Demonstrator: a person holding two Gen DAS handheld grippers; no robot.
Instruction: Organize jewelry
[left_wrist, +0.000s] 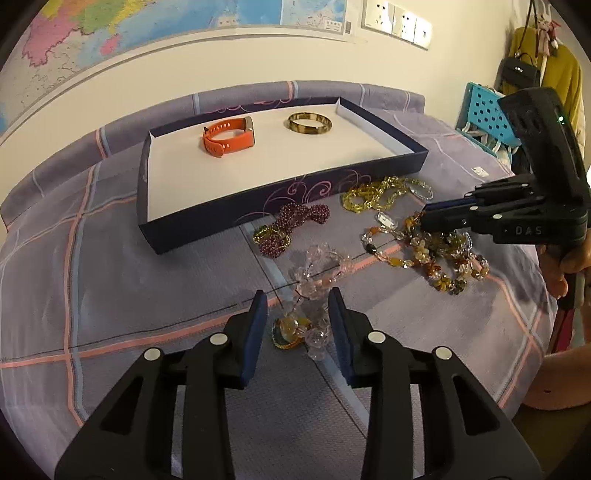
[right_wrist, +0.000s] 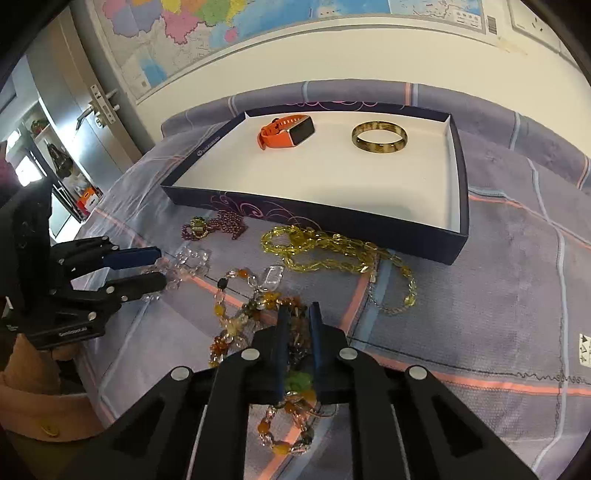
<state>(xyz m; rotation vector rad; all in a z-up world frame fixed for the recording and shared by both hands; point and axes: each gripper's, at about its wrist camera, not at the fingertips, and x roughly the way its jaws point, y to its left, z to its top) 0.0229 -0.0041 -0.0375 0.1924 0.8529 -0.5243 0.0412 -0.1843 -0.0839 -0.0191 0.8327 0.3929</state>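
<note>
A dark blue tray with a white floor holds an orange watch and a gold bangle. In front of it on the bed lie a purple bead strand, a yellow bead necklace, an amber bead necklace and a clear crystal strand. My left gripper is open around the crystal strand. My right gripper is nearly closed over the amber necklace; a firm grip cannot be told.
The bed has a purple plaid sheet. A wall with a map stands behind. A blue perforated rack and hanging clothes are at the right. A door is at the left.
</note>
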